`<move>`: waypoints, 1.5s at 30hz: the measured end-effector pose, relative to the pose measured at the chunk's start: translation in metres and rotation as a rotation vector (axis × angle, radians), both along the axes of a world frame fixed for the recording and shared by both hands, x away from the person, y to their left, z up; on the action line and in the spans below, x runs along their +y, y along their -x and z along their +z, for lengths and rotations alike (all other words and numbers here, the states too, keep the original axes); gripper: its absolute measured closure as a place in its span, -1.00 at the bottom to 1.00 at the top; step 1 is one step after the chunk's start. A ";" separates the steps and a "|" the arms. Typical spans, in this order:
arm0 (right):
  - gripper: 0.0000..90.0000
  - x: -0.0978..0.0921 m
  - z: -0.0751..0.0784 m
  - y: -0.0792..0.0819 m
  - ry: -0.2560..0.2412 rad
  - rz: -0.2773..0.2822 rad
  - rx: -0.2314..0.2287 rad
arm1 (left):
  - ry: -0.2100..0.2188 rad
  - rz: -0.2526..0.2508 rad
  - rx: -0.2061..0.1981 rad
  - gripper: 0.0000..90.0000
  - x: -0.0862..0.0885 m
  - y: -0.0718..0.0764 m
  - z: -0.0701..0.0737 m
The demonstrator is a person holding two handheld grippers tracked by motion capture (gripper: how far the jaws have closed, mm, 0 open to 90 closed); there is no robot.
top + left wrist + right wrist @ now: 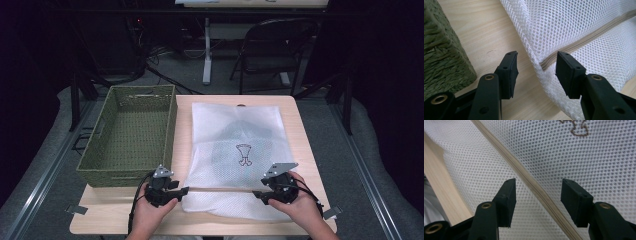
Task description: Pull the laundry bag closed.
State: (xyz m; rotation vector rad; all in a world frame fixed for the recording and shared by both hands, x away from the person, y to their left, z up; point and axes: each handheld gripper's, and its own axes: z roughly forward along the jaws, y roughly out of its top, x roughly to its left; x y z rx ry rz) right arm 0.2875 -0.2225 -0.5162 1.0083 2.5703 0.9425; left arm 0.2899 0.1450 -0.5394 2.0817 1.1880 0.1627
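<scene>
A white mesh laundry bag (235,155) with a small embroidered figure lies flat on the pale wooden surface (295,107), its long axis running away from the person. A beige zipper band (220,189) crosses it near the close end, running from side to side, so it lies straight along the line between the two hands.

The left gripper (184,190) sits at the bag's left edge with its jaws spread apart and holding nothing. In the left gripper view the end of the zipper band (546,63) lies directly ahead, between the two jaws, with the mesh edge curling over just in front of them. The right gripper (257,194) is at the opposite end, jaws likewise spread and empty, and in the right gripper view the band (534,187) passes diagonally through the gap between them.

Each hand looks equally near its own end of the zipper, so a short push forward and a squeeze would likely pinch it.

A green woven rectangular basket (131,135) stands just beside the bag on the left, close to the left gripper, leaving that hand little sideways room. The surface on the right of the bag is a narrow bare strip before the edge.
</scene>
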 end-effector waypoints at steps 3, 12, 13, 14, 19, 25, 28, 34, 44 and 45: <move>0.02 0.008 0.000 -0.002 -0.003 0.020 -0.001 | -0.001 -0.001 0.001 0.17 0.000 0.000 0.000; 0.02 0.030 -0.001 -0.007 -0.010 0.055 -0.004 | -0.008 -0.003 0.007 0.17 0.000 -0.001 -0.001; 0.02 0.033 -0.002 -0.007 -0.008 0.060 -0.008 | -0.008 -0.004 0.007 0.17 0.000 -0.001 -0.001; 0.02 0.035 -0.002 -0.007 -0.003 0.062 -0.010 | -0.007 -0.001 0.003 0.17 0.000 -0.001 -0.002; 0.02 0.043 -0.005 -0.007 -0.005 0.077 -0.012 | -0.008 -0.001 0.002 0.17 0.000 -0.001 -0.002; 0.03 0.050 -0.010 -0.004 -0.013 0.092 -0.018 | -0.011 -0.007 0.006 0.17 0.000 -0.001 -0.003; 0.03 0.052 -0.013 -0.003 -0.003 0.101 -0.027 | -0.010 -0.003 0.006 0.17 -0.001 -0.001 -0.004; 0.03 0.054 -0.019 -0.001 -0.011 0.100 -0.025 | -0.008 -0.008 0.009 0.16 0.000 -0.001 -0.005; 0.03 0.053 -0.024 0.004 -0.030 0.098 -0.059 | -0.011 -0.006 0.003 0.16 -0.001 -0.001 -0.007; 0.03 0.053 -0.025 0.004 -0.029 0.099 -0.065 | -0.009 -0.011 0.012 0.16 0.000 -0.001 -0.006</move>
